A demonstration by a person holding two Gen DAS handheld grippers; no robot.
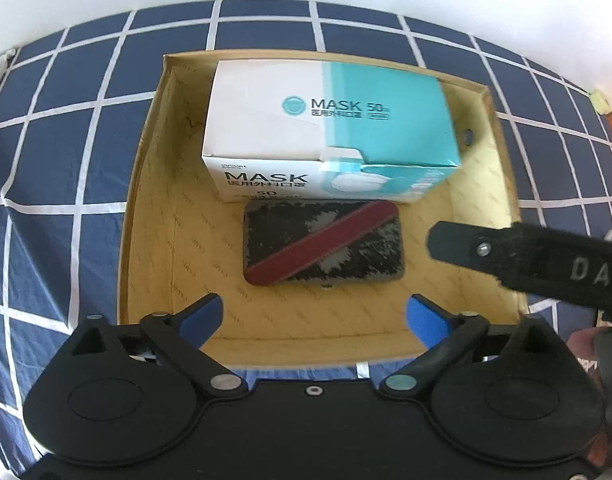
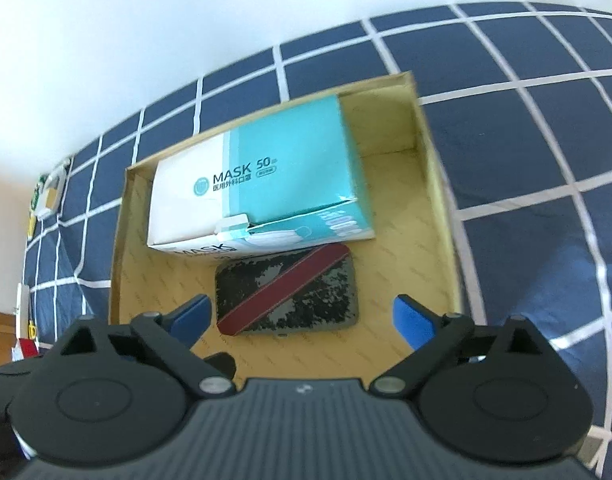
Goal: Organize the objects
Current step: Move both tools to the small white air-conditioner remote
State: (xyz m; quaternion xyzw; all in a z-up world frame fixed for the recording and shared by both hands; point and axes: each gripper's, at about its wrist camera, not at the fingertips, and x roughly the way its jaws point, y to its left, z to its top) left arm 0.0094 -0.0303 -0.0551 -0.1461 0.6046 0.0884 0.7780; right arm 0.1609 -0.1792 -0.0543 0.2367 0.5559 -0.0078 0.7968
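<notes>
An open cardboard box (image 1: 146,184) (image 2: 438,184) sits on a navy checked cloth. Inside it a white and teal mask carton (image 1: 326,120) (image 2: 262,188) lies at the far side. In front of it lies a flat black speckled case with a dark red diagonal stripe (image 1: 322,242) (image 2: 286,292). My left gripper (image 1: 314,316) is open and empty above the box's near edge. My right gripper (image 2: 302,320) is open and empty just above the near part of the case. Part of the right gripper's black body (image 1: 526,254) shows in the left wrist view over the box's right wall.
The navy cloth with white grid lines (image 1: 66,160) (image 2: 526,140) covers the surface around the box. Small items (image 2: 50,192) lie at the cloth's far left edge. A white wall stands behind.
</notes>
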